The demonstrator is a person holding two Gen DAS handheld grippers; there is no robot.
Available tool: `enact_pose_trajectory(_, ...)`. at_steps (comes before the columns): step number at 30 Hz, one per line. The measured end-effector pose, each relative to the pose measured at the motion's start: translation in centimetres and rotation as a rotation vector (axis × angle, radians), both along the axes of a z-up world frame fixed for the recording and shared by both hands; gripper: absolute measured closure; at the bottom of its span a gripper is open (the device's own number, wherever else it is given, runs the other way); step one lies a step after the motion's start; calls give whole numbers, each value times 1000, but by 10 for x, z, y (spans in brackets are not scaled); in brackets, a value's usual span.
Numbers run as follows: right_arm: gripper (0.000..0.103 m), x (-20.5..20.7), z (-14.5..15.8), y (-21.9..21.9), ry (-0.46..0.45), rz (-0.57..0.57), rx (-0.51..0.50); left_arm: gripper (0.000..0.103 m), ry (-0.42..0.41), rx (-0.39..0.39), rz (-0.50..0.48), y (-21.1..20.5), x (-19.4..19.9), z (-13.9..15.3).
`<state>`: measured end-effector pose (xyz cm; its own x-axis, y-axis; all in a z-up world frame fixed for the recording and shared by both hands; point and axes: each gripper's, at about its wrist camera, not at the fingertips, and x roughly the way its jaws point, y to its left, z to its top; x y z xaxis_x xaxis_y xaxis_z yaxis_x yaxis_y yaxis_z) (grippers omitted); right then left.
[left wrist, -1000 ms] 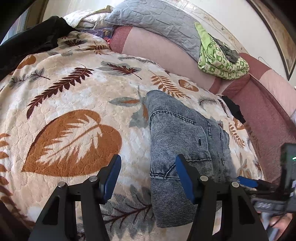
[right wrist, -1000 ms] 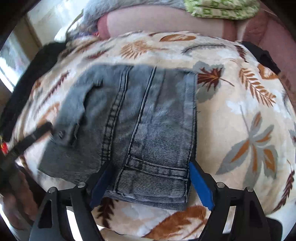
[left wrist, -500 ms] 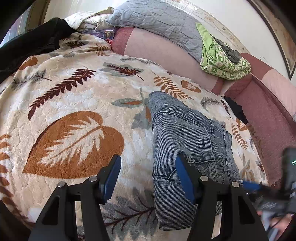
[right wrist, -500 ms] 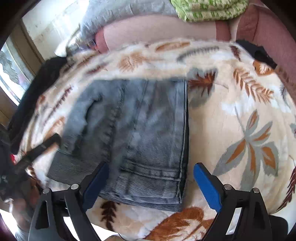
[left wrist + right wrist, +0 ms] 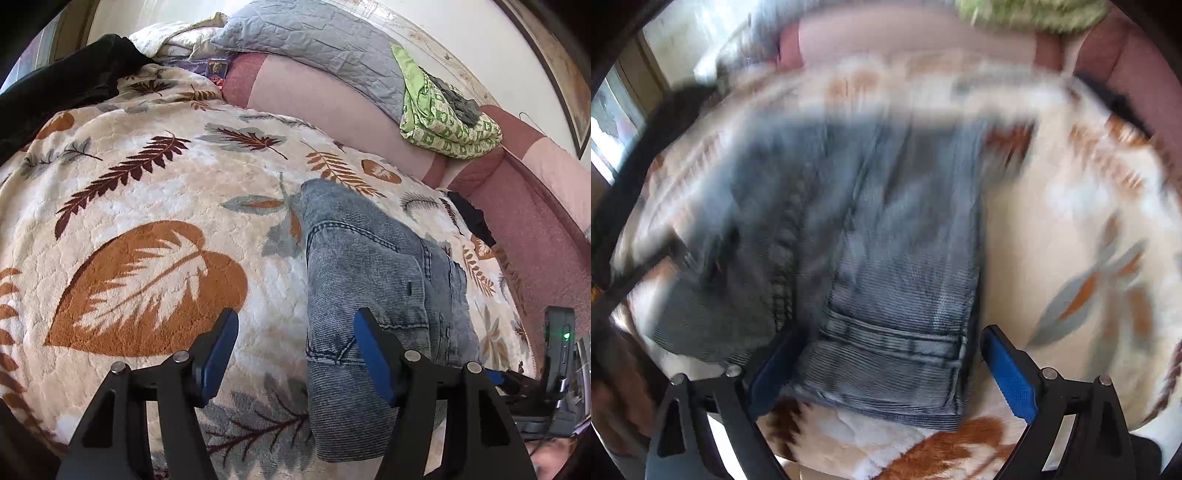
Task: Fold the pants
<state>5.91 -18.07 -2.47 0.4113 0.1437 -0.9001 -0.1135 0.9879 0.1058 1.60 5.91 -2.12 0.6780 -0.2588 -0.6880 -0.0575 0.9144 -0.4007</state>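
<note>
Folded grey denim pants (image 5: 373, 280) lie on the leaf-print blanket (image 5: 147, 206), toward its right edge by the pink sofa back (image 5: 325, 96). Left gripper (image 5: 295, 350) released, nothing between its 2 blue pads. Right gripper (image 5: 886, 365) jaws just opened wide, straddling the pants' near hem without pressing; that view is blurred.

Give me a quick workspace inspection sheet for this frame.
Surface: leaf-print blanket, plush, covering the bed.
Job's things: grey jeans, folded into a compact stack, lying flat.
Clutter: green patterned cloth, grey quilted pillow, black garment.
Grippers: left gripper open, empty; right gripper jaws have just been opening, straddling the jeans' hem, pads clear.
Cables: nothing seen.
Surroundings: pink headboard, wall behind.
</note>
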Motion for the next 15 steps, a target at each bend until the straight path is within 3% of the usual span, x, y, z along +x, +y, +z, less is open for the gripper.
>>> enact_pose_trajectory(2, 3, 2, 6, 0, 20, -6, 4, 37, -4, 6, -1, 0, -2, 1)
enact_pose_trajectory(8, 3, -4, 46, -25, -54, -47, 116, 37, -28, -10, 11, 6, -4, 6)
enact_pose_trajectory(11, 3, -3, 51, -65, -31, -125, 235, 37, -35, -108, 36, 25, -3, 9)
enact_pose_trajectory(15, 3, 13, 39, -106, 67, -166, 422, 35, 55, -288, 1, 40, 16, -2)
